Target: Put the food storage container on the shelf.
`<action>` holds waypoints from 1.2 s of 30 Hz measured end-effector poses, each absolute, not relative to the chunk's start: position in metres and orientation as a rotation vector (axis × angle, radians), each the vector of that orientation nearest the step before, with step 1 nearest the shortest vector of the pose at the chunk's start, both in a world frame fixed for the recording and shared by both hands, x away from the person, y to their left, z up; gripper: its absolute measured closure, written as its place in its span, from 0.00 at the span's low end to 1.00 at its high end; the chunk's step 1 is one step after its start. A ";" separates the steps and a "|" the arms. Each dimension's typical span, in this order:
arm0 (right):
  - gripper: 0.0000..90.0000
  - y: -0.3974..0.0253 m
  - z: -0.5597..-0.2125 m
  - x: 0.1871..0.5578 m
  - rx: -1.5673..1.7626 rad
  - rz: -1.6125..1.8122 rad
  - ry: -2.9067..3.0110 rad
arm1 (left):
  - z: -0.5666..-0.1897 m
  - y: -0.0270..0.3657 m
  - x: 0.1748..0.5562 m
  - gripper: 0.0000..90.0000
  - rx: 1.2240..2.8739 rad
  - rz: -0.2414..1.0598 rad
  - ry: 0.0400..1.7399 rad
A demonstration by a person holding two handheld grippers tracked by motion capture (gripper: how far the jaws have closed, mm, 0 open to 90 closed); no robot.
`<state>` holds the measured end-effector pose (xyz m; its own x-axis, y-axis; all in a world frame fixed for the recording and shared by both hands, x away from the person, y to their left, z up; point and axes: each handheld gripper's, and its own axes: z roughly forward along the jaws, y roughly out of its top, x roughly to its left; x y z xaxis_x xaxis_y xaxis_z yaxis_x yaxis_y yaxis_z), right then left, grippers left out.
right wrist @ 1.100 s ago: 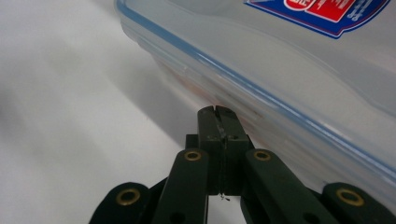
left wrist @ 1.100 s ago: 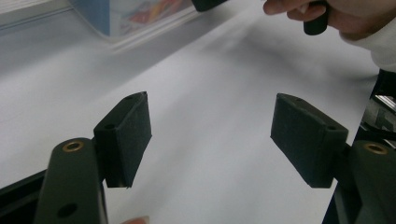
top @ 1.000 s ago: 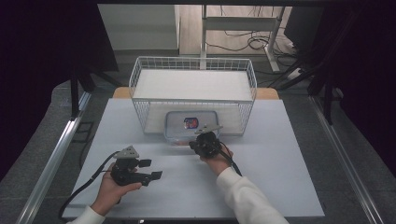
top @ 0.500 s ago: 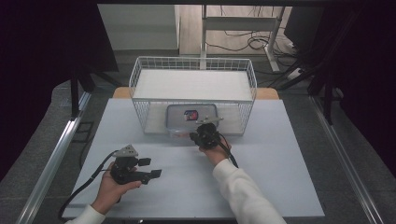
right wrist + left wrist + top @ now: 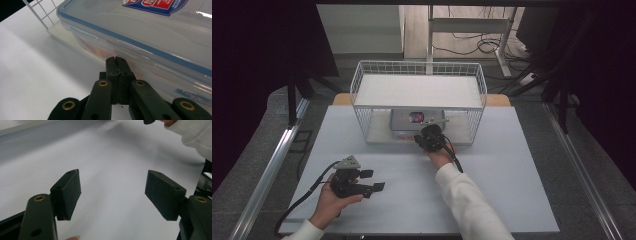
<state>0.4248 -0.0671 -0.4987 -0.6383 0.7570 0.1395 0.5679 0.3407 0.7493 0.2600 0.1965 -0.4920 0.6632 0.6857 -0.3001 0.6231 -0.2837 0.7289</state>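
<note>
A clear plastic container (image 5: 404, 120) with a blue-sealed lid and a red and blue label (image 5: 155, 3) lies on the bottom level of a white wire rack (image 5: 419, 91). My right gripper (image 5: 427, 134) is at the rack's open front. In the right gripper view its jaws are shut together with nothing between them. The right gripper's tip (image 5: 116, 59) rests against the container's near side wall (image 5: 140, 53). My left gripper (image 5: 373, 180) lies low over the table at the front left. It is open with only bare white table between its pads (image 5: 67, 192).
The white table (image 5: 512, 165) reaches to the right and front of the rack. The rack's wire corner (image 5: 47, 15) and its pale base edge (image 5: 60, 32) sit left of the container. A cable (image 5: 299, 202) trails from the left gripper. A sleeved forearm (image 5: 467, 200) crosses the table's front.
The right gripper has moved forward toward the rack, and the container has slid deeper under the rack's top shelf. The left gripper has stayed in place.
</note>
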 end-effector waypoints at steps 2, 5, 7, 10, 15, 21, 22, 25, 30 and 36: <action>0.99 -0.066 -0.499 0.424 1.194 1.167 2.374 | -0.493 0.197 0.261 0.32 1.992 0.088 1.018; 0.99 -0.068 -0.498 0.422 1.191 1.170 2.370 | -0.493 0.197 0.261 0.32 1.991 0.088 1.018; 0.99 -0.072 -0.493 0.417 1.174 1.171 2.378 | -0.493 0.198 0.261 0.32 1.989 0.088 1.019; 0.99 -0.076 -0.488 0.410 1.143 1.175 2.383 | -0.493 0.198 0.262 0.32 1.989 0.086 1.021; 0.99 -0.106 -0.472 0.383 1.095 1.185 2.407 | -0.494 0.197 0.261 0.32 1.999 0.091 1.024; 0.99 -0.154 -0.464 0.348 1.050 1.203 2.430 | -0.493 0.198 0.260 0.32 2.003 0.115 1.027; 0.99 -0.154 -0.464 0.348 1.050 1.203 2.430 | -0.493 0.198 0.260 0.32 2.003 0.115 1.027; 0.99 -0.189 -0.462 0.324 1.049 1.223 2.421 | -0.495 0.197 0.261 0.32 2.008 0.111 1.029; 0.99 -0.219 -0.466 0.299 1.051 1.219 2.423 | -0.497 0.196 0.262 0.32 2.012 0.107 1.035; 0.98 -0.255 -0.471 0.267 1.067 1.205 2.400 | -0.497 0.195 0.263 0.32 2.010 0.107 1.039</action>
